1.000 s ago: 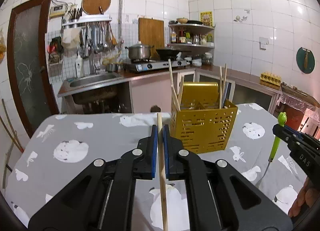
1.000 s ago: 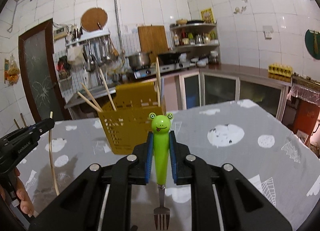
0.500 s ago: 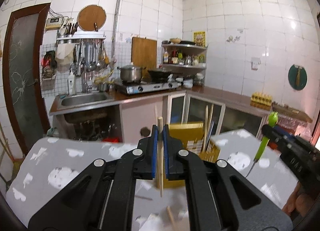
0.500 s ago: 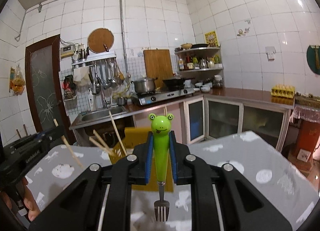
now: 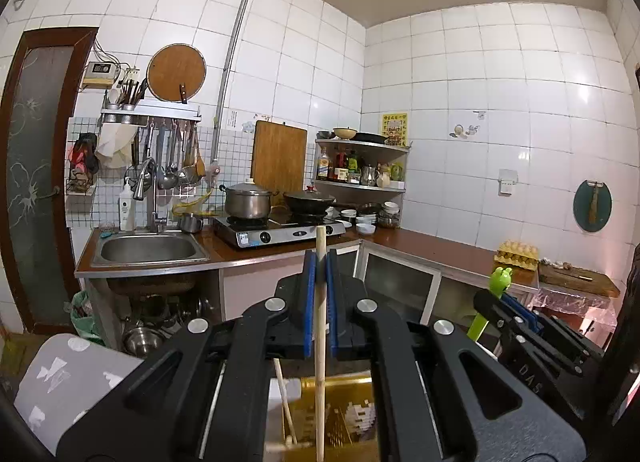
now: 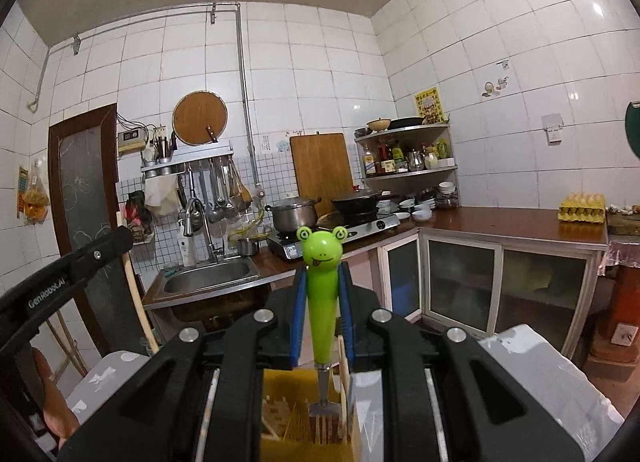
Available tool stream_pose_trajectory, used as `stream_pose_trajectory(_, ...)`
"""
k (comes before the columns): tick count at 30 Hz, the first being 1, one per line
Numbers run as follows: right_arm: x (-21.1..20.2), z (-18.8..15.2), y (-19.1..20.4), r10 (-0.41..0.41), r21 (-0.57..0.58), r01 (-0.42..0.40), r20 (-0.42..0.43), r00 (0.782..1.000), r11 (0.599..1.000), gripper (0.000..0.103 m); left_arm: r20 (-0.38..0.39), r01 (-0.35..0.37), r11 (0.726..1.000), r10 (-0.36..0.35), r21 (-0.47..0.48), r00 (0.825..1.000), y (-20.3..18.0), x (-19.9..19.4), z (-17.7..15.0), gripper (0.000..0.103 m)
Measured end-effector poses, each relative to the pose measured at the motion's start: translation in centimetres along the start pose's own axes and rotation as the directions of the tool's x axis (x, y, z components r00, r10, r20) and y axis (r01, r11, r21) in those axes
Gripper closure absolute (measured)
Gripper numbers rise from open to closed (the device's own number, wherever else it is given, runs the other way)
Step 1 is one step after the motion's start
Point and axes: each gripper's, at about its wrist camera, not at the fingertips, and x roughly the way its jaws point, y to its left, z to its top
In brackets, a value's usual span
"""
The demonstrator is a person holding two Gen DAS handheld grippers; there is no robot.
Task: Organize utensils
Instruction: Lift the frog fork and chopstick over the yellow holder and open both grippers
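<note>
Left tool (image 5: 319, 294) clenches my pale wooden chopstick (image 5: 319, 342) upright; right tool (image 6: 322, 314) grips the green frog-handled fork (image 6: 321, 286), tines down. Both hang directly above the yellow perforated plastic utensil basket (image 6: 280, 414), so I judge a straight drop

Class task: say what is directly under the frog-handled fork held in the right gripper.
Below the fork sits the yellow utensil basket, with chopsticks inside. The gripper body hides the basket's sides.

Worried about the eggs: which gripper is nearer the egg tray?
Right. The right gripper sits toward the egg tray; the left gripper is farther left, beside it.
</note>
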Motion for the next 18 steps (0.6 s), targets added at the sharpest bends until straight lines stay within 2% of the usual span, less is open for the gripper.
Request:
stream_pose_trajectory(6, 4.2, -2.5, -0.5, 0.006, -0.003, -0.006, -0.036, 0.999, 1.000, 0.087, -0.035, -0.006, 1.000, 0.006, 0.004, 0.999, 0.6, 4.1, -2.2, 0.099)
stream_pose_trajectory(9, 6.1, -4.9, -1.1, 0.010, 0.009, -0.009, -0.080, 0.997, 1.000, 0.087, -0.101, -0.010, 1.000, 0.011, 0.009, 0.995, 1.3, 6.2, -4.9, 0.099)
stream_pose_trajectory(15, 7.8, -9.2, -1.6, -0.003, -0.005, 0.002, -0.183, 0.983, 1.000, 0.087, -0.211, -0.027, 1.000, 0.029, 0.011, 0.977, 2.8, 8.0, -9.6, 0.099)
stream_pose_trajectory(18, 7.6, -10.3, -1.6, -0.014, -0.014, 0.011, -0.223, 0.975, 1.000, 0.087, -0.231, -0.056, 0.998, 0.060, 0.028, 0.971, 3.2, 7.8, -10.9, 0.099)
